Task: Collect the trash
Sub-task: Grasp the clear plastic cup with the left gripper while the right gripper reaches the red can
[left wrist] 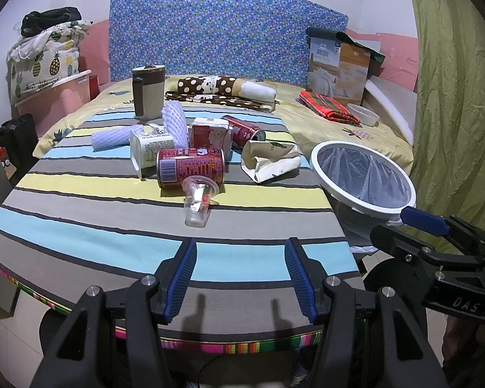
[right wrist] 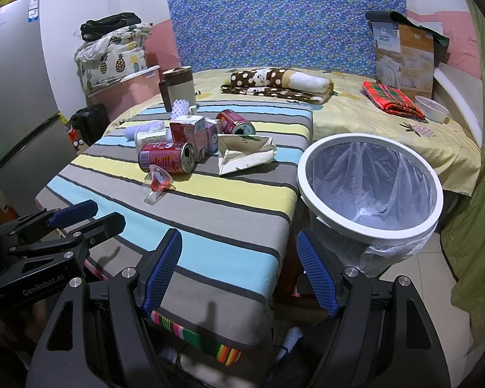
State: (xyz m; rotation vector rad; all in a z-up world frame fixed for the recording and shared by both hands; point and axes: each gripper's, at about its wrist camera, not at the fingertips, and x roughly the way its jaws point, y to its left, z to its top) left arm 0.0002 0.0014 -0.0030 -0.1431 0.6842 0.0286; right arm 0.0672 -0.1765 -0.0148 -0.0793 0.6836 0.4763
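Observation:
Trash lies in a heap on the striped table (left wrist: 80, 232): a clear plastic cup (left wrist: 199, 202) nearest, a red can (left wrist: 190, 168) behind it, a white tub (left wrist: 150, 148), a red carton (left wrist: 208, 134), a second red can (left wrist: 244, 129), a crumpled paper bag (left wrist: 270, 158) and white foam nets (left wrist: 174, 123). A white bin (right wrist: 368, 184) lined with a clear bag stands at the table's right edge. My left gripper (left wrist: 241, 278) is open and empty over the near table edge. My right gripper (right wrist: 239, 274) is open and empty at the table's near right corner, beside the bin.
A brown and cream jug (left wrist: 147, 92) stands at the table's far side. Behind is a bed (right wrist: 388, 129) with a folded blanket, a red plaid cloth, a white bowl and a box. A green curtain (left wrist: 456, 97) hangs at right, a fridge (right wrist: 13, 97) at left.

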